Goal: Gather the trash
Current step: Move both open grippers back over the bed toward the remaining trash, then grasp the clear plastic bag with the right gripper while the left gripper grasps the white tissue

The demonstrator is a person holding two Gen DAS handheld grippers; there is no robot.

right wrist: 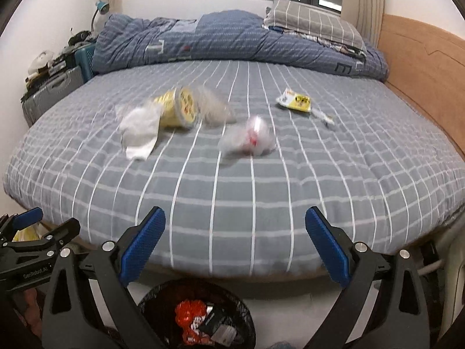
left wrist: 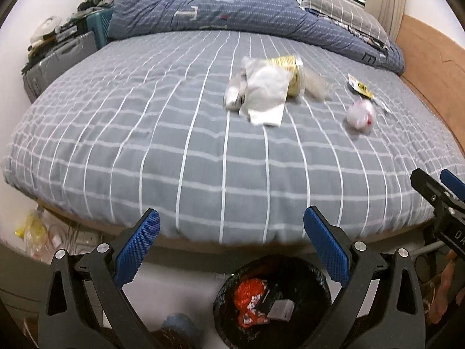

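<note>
Trash lies on the grey checked bed (left wrist: 174,145) (right wrist: 319,189). A white tissue (left wrist: 266,99) (right wrist: 139,133) leans against a tipped yellow cup (left wrist: 295,72) (right wrist: 177,110). Right of them sit a crumpled clear plastic ball (left wrist: 360,115) (right wrist: 251,139) and a yellow-white wrapper (left wrist: 360,87) (right wrist: 295,100). A black bin (left wrist: 314,276) (right wrist: 241,308) with a red wrapper inside stands on the floor at the bed's foot. My left gripper (left wrist: 231,218) (right wrist: 49,221) and right gripper (right wrist: 234,218) (left wrist: 436,179) hang over the bin, both open with nothing between the fingers.
A blue quilt (left wrist: 218,11) and a grey pillow (right wrist: 311,20) are piled at the bed's far end. A wooden headboard (right wrist: 421,67) runs along the right side. A grey case and clutter (left wrist: 58,55) stand at the left, and a yellow bag (left wrist: 29,229) lies on the floor.
</note>
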